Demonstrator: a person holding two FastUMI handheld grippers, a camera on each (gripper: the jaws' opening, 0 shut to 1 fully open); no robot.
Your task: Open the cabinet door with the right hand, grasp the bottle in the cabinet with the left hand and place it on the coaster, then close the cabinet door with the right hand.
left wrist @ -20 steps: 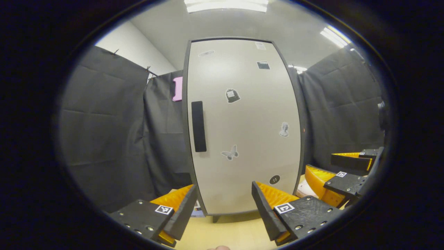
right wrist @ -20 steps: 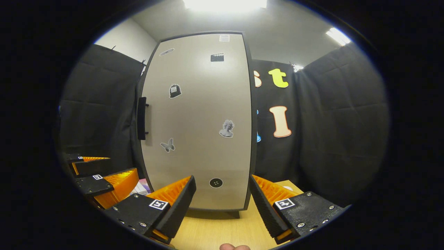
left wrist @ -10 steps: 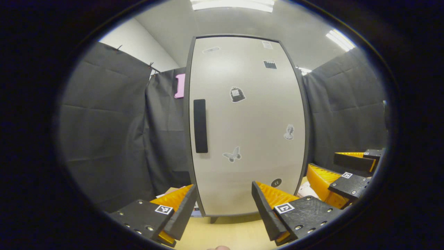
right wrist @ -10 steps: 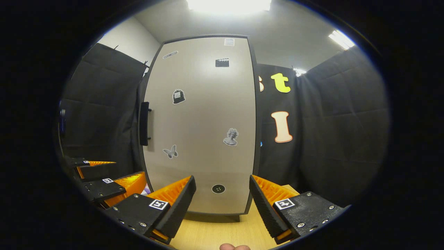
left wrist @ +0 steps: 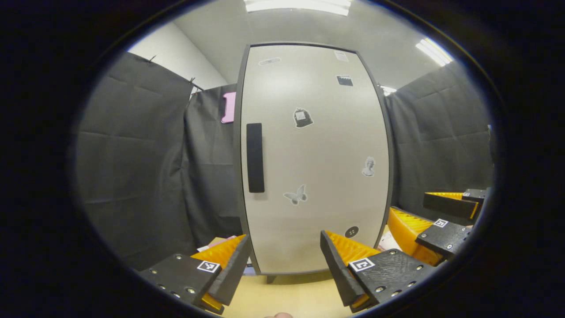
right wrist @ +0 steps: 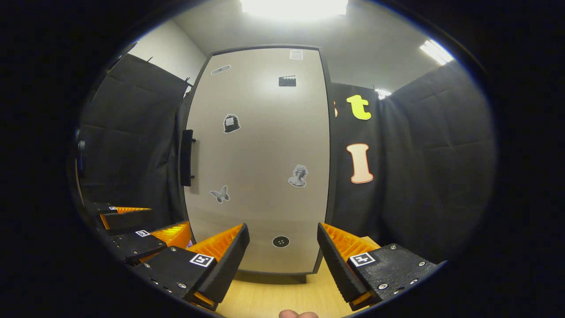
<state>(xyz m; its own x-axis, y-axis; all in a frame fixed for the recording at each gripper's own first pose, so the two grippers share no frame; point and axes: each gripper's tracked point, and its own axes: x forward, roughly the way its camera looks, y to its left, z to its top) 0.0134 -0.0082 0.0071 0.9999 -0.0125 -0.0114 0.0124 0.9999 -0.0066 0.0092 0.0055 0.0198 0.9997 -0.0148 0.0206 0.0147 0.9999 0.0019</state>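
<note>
In the left gripper view, our left gripper (left wrist: 284, 265) holds its jaws wide apart and empty at the bottom of the frame; the cabinet door (left wrist: 315, 159) stands closed at centre, its handle (left wrist: 255, 157) left of centre. In the right gripper view, our right gripper (right wrist: 282, 263) is likewise spread and empty above the tabletop (right wrist: 269, 296), at bottom centre.

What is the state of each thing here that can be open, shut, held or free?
Tall beige cabinet door: shut.
Black bar handle: free, no claw touches it.
Left orange-and-black claw: open, holds nothing.
Right orange-and-black claw: open, holds nothing.
</note>
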